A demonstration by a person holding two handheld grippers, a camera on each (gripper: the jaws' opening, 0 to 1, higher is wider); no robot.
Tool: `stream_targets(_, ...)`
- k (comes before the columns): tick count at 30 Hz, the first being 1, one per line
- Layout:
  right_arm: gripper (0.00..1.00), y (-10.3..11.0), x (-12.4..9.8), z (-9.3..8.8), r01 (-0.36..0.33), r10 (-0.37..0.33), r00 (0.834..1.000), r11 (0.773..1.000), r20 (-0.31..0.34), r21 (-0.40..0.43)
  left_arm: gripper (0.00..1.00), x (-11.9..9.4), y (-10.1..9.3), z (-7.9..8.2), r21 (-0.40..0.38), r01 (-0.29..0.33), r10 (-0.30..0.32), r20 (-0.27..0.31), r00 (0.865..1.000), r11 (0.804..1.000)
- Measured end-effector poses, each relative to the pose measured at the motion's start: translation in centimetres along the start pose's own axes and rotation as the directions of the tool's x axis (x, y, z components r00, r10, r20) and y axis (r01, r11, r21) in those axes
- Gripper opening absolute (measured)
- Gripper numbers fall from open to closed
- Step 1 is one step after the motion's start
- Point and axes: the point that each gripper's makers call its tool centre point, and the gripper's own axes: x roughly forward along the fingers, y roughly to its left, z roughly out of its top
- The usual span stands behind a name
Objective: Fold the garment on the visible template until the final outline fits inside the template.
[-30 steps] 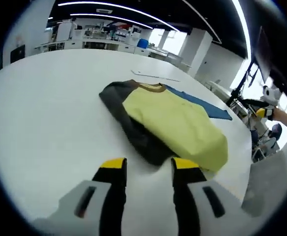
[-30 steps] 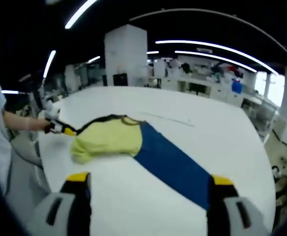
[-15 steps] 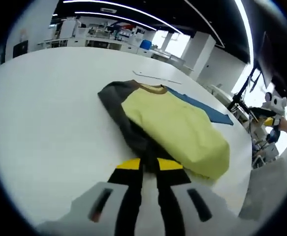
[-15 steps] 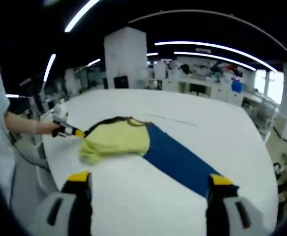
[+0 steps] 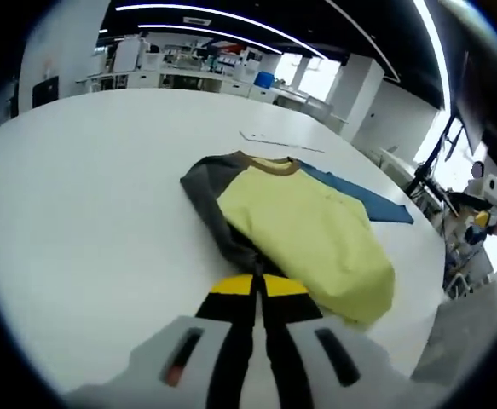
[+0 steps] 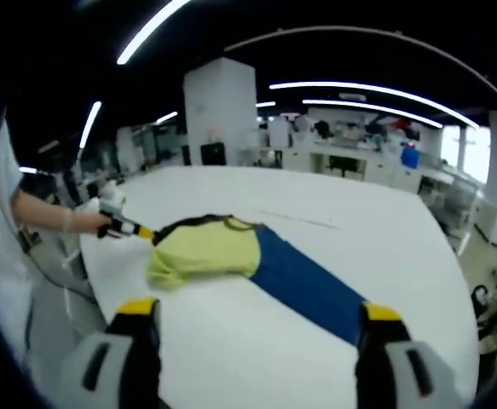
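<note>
Soft cloth garment (image 5: 308, 230), matt table (image 5: 86, 187)

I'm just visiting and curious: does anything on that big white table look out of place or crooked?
Yes. The yellow and dark garment lies bunched at one end of the blue template, with its dark sleeve spilling onto the white table. The left hand-held gripper is shut on that dark edge; the right hand-held gripper is open.

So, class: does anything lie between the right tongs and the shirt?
Nothing visible. Bare white table runs from the open right tongs to the shirt, which lies partly on the blue template.
</note>
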Motion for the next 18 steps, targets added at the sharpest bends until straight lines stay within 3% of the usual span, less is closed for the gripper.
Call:
stream_targets(5, 0.96, -1.3, 0.4, -0.2, 0.000, 0.000, 1.000, 1.000, 0.031, -0.025, 0.00, 0.8, 0.1, 2.7, 0.068, -0.022, 0.021, 0.022, 1.000, 0.997)
stream_targets(8, 0.95, -1.8, 0.6, 0.0, 0.004, -0.003, 0.999, 1.000, 0.041, -0.018, 0.00, 0.8, -0.4, 5.1, 0.054, -0.035, 0.033, 0.037, 0.999, 0.998)
stream_targets(12, 0.95, -2.2, 1.4, 0.0, -0.027, 0.027, 0.999, 1.000, 0.042, -0.016, 0.00, 1.2, -1.0, 7.7, 0.096, -0.036, 0.033, 0.035, 0.999, 0.995)
stream_targets(18, 0.95, -2.0, 2.5, -0.4, -0.049, 0.048, 0.998, 0.999, 0.051, 0.006, 0.00, 1.6, -2.7, 9.7, 0.131, -0.032, 0.028, 0.034, 0.999, 0.991)
